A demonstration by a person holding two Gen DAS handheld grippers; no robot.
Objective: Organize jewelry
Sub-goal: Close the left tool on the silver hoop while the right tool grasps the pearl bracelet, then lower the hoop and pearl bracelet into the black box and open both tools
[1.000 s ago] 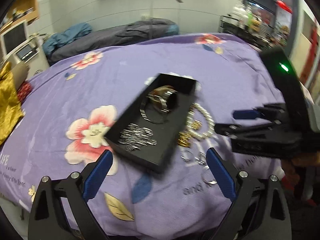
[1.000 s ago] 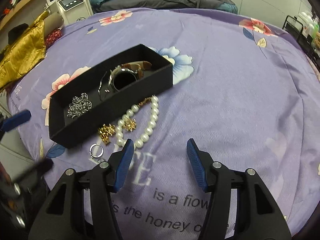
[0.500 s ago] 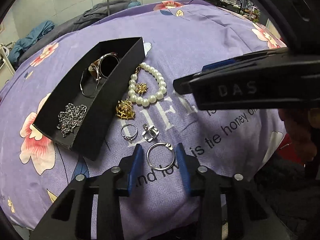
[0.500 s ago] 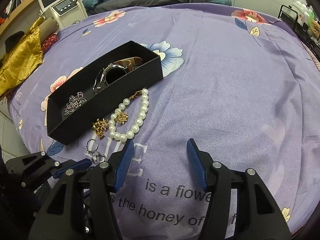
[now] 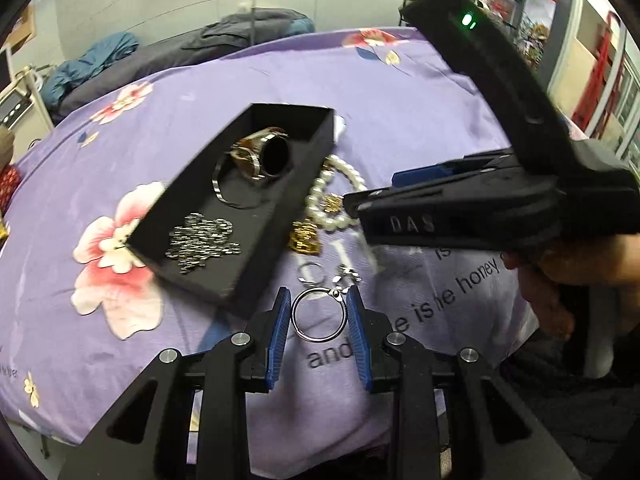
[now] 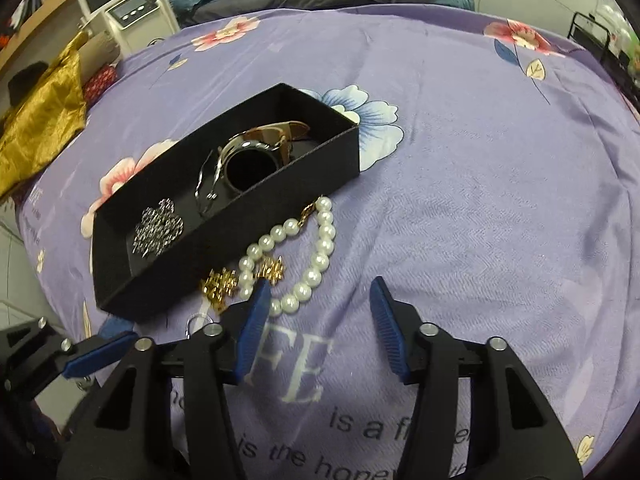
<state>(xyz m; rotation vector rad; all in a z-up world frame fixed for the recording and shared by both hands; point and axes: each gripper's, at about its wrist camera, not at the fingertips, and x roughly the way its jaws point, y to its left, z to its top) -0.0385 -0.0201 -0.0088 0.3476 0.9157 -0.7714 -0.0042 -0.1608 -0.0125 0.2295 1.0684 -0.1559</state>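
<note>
A black open box on the purple bedspread holds a watch, a thin bangle and a silver chain. Beside it lie a pearl bracelet, gold earrings, a small ring and a silver earring. My left gripper is shut on a large silver hoop, its blue pads touching the hoop's sides. My right gripper is open and empty, just short of the pearl bracelet; it also shows in the left wrist view.
The purple flowered bedspread covers a bed. A gold cloth and a white machine stand at the left. Dark bedding lies at the far end. The bed's near edge drops off just below both grippers.
My left gripper came down from over the box to the large silver hoop and closed from wide open onto it. The right gripper crept a little closer to the pearl bracelet.
</note>
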